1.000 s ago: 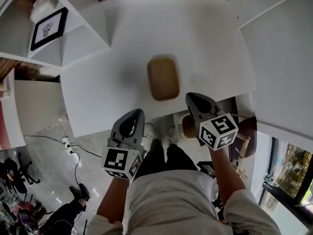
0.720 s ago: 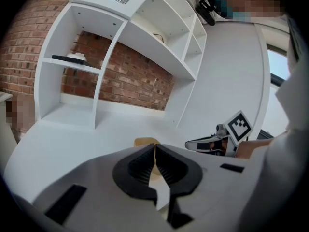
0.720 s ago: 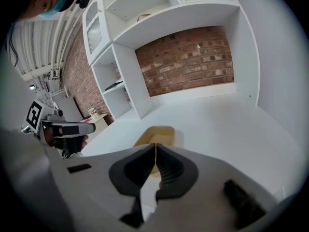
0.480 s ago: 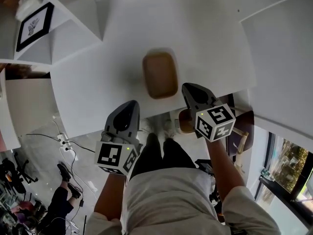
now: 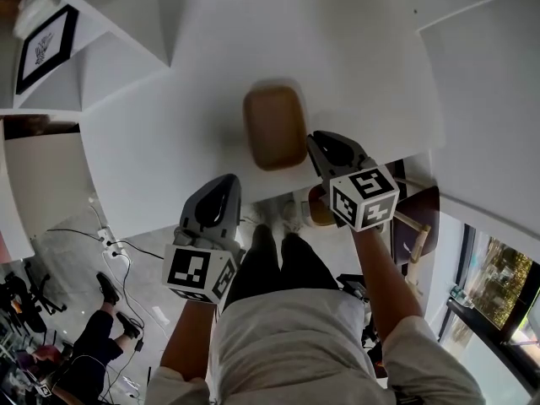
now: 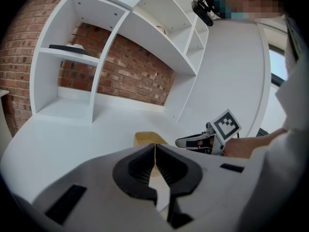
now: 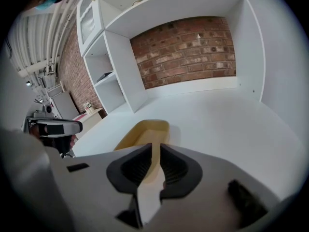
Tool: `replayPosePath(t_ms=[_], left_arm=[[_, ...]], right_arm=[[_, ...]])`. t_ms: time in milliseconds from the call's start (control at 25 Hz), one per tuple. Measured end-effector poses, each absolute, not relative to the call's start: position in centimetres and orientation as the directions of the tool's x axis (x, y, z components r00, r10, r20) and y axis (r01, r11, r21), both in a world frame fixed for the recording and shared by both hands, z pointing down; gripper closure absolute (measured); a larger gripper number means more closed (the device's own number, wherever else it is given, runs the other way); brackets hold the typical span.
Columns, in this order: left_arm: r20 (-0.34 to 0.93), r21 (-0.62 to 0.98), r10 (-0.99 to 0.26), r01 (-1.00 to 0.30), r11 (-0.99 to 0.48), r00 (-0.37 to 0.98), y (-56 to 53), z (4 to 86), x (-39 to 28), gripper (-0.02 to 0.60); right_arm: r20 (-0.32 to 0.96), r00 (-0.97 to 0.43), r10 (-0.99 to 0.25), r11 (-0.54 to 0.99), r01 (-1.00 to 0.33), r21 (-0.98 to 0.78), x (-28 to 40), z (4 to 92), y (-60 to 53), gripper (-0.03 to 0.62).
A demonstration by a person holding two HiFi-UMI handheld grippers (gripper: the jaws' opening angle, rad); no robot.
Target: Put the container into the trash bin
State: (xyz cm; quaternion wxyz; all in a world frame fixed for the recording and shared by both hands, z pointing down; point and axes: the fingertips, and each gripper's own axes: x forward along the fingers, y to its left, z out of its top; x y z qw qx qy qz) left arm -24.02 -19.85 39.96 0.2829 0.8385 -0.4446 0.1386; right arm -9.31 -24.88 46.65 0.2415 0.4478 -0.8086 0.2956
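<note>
A shallow brown container (image 5: 274, 126) lies on the white table (image 5: 169, 142), close to its near edge. It also shows as a tan tray in the left gripper view (image 6: 146, 138) and in the right gripper view (image 7: 145, 131). My right gripper (image 5: 321, 139) hovers by the container's near right corner. Its jaws (image 7: 155, 151) are opening, a narrow gap between them, with nothing in it. My left gripper (image 5: 222, 182) hangs at the table's near edge, left of the container. Its jaws (image 6: 155, 150) are shut and empty.
White shelving (image 5: 110, 24) stands at the table's left with a framed picture (image 5: 39, 44) in it. A brick wall (image 7: 188, 47) backs the alcove. A wooden seat (image 5: 321, 209) sits below the table edge. Cables (image 5: 110, 247) and another person's legs (image 5: 93, 336) are on the floor at left.
My right gripper has moved up and left, toward the container's near right corner. The left gripper has shifted only slightly toward the table edge. The container has not moved on the table.
</note>
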Motion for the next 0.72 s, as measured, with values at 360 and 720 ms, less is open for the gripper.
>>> replayPosePath(t_ms=[360,720], left_arm=[[0.502,0.358,-0.657,-0.826,-0.435,0.563,-19.6,40.9,-24.5,0.565],[0.514,0.368,-0.654,-0.831,-0.417,0.556,-19.4,41.7,-25.2,0.565]], right_arm=[[0.691,-0.469,-0.55,0.401,-0.874,-0.274,-9.8,49.0,-25.8,0.467],[0.733,-0.452,-0.508,0.402,-0.877,-0.262,-10.3,50.9,-26.5,0.461]])
